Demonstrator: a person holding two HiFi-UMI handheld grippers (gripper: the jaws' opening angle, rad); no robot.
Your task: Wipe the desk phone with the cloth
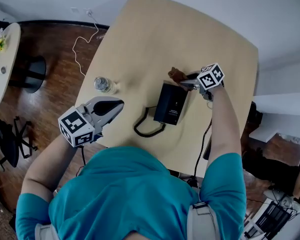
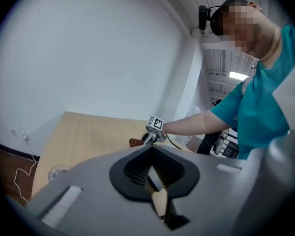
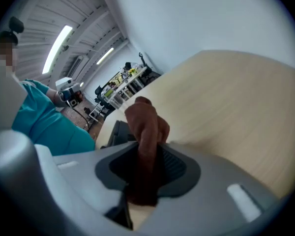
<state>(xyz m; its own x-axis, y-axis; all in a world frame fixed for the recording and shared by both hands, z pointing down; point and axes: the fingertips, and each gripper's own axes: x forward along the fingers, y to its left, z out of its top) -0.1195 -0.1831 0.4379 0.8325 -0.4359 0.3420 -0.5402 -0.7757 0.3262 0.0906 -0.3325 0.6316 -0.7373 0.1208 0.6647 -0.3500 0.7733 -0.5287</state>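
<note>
Head view has the whole layout: the black rectangular desk phone sits about mid-way across the light wooden table, toward the near half. Its black coiled cord loops off the left side.

The right gripper is at the phone's far edge, with a rumpled brown cloth sticking out of it. I can't tell from up there whether cloth and phone touch. The right gripper view settles the grip: both jaws are clamped on the cloth, and the phone is just behind it to the left.

The left gripper hangs over the table's near-left edge, well apart from the phone. Its own view shows the jaws pressed together on nothing.

A clear glass or bottle (too small to tell which) stands near the left edge, between that gripper and the far side. Beyond the phone there's a wide stretch of tabletop out to the far edge.
</note>
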